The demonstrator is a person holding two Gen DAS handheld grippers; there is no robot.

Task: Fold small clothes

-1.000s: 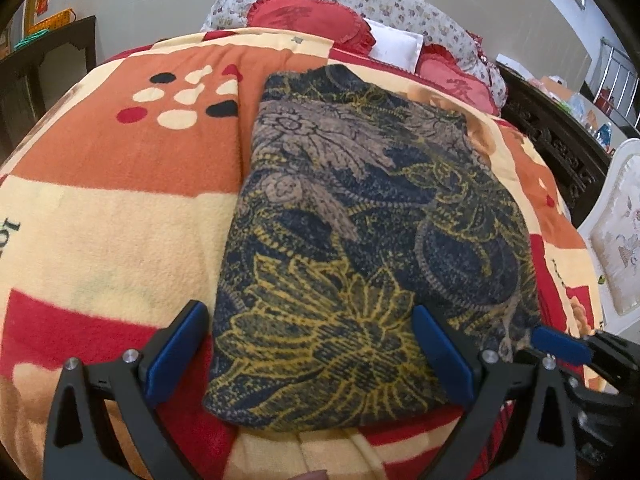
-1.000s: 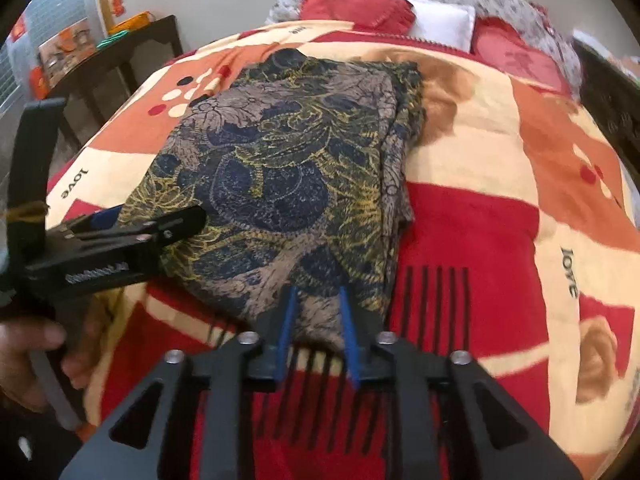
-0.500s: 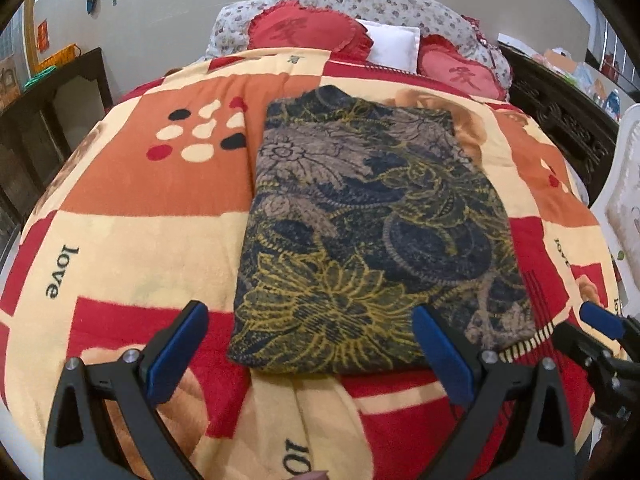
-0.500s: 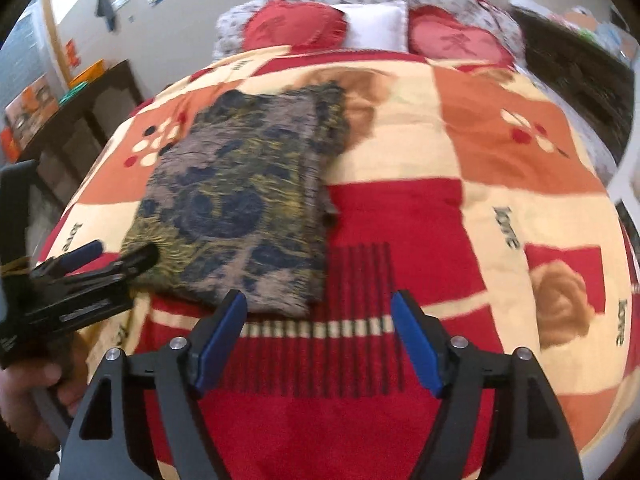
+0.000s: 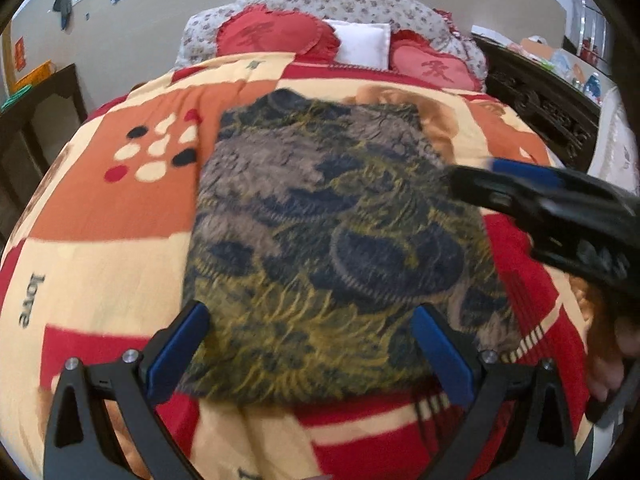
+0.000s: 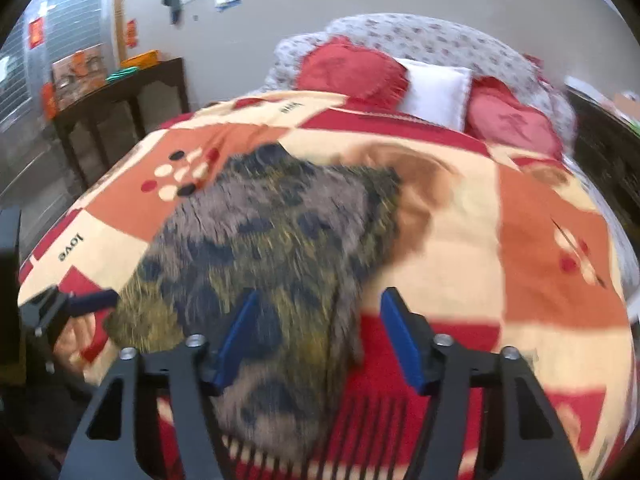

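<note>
Dark floral folded cloth (image 5: 320, 240) flat on blanket (image 5: 100, 220), beyond both grippers' parted, empty fingers (image 6: 236, 344), right pair just narrowing.

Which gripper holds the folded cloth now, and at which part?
Neither. The left gripper and right gripper are open; the folded cloth lies free.

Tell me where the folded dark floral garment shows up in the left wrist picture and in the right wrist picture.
Left wrist view: the folded garment fills the centre, lying on the blanket.
Right wrist view: it lies left of centre, its near end between the right gripper's open fingers.
Shared landmark: the white pillow at the head of the bed.
</note>
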